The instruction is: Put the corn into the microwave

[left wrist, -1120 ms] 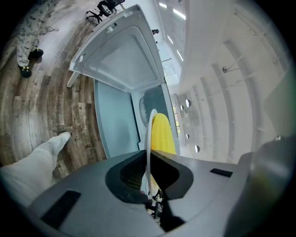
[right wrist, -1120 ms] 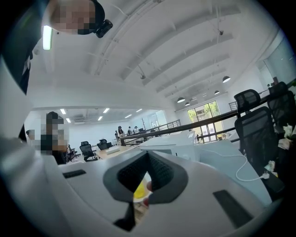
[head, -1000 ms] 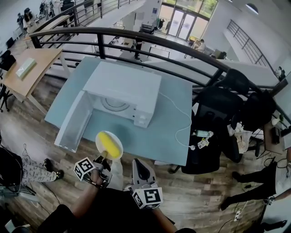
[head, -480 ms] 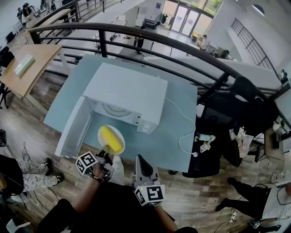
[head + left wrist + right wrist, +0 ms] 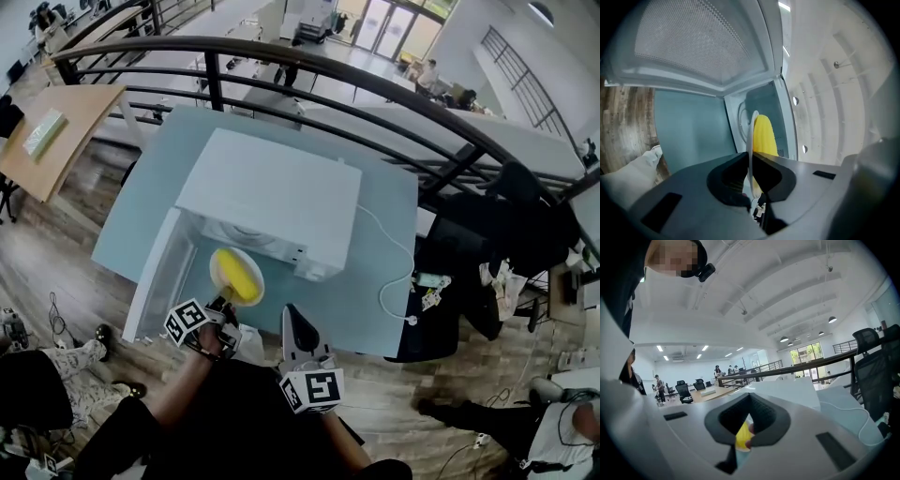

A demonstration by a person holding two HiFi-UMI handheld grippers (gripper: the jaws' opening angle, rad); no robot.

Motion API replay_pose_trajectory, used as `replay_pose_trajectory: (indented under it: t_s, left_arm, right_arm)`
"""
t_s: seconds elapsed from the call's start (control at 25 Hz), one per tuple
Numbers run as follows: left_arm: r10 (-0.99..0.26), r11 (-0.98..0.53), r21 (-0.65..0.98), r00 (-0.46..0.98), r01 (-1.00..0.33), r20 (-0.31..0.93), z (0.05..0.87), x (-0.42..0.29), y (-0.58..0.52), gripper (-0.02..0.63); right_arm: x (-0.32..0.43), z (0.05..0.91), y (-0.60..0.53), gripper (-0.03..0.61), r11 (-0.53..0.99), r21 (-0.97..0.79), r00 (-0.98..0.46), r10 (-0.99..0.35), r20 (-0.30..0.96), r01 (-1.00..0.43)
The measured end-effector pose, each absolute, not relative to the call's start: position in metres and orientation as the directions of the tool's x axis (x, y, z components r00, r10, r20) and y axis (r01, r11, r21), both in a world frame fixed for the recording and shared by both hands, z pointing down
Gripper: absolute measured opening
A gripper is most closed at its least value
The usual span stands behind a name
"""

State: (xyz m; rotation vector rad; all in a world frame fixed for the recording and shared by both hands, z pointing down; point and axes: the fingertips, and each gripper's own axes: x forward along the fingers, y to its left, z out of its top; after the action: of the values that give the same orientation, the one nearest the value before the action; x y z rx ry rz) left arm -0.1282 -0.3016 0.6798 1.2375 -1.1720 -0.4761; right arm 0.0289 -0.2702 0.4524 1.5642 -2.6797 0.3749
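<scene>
A yellow corn cob (image 5: 239, 275) lies on a small white plate (image 5: 221, 265), held just in front of the white microwave's (image 5: 272, 192) open cavity. My left gripper (image 5: 223, 306) is shut on the plate's near rim. In the left gripper view the plate (image 5: 751, 136) shows edge-on between the jaws, with the corn (image 5: 764, 136) on its right side and the turntable (image 5: 740, 123) beyond. The microwave door (image 5: 157, 272) hangs open to the left. My right gripper (image 5: 290, 314) hovers shut and holding nothing, to the right of the plate and back from the table edge. In the right gripper view the corn (image 5: 742, 437) shows through the gap behind those jaws.
The microwave stands on a blue-grey table (image 5: 375, 244); its white cable (image 5: 396, 272) trails off to the right edge. A black railing (image 5: 375, 89) runs behind the table. Black office chairs (image 5: 497, 225) crowd the right side. A wooden desk (image 5: 52, 141) is far left.
The plate with the corn has travelled forward from near the table's front edge to the mouth of the microwave. Both grippers moved forward with it.
</scene>
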Motion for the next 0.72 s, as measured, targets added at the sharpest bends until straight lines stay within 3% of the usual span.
replay_pose_trajectory:
  t_s: [0.72]
  left_arm:
    - [-0.773,0.363,0.897,0.454,-0.253,0.442,0.739,-0.139,-0.392,0.021]
  right_arm:
    - [-0.003,0.465,-0.32,0.008,0.408,-0.182,-0.436,-0.888,0.15,-0.894]
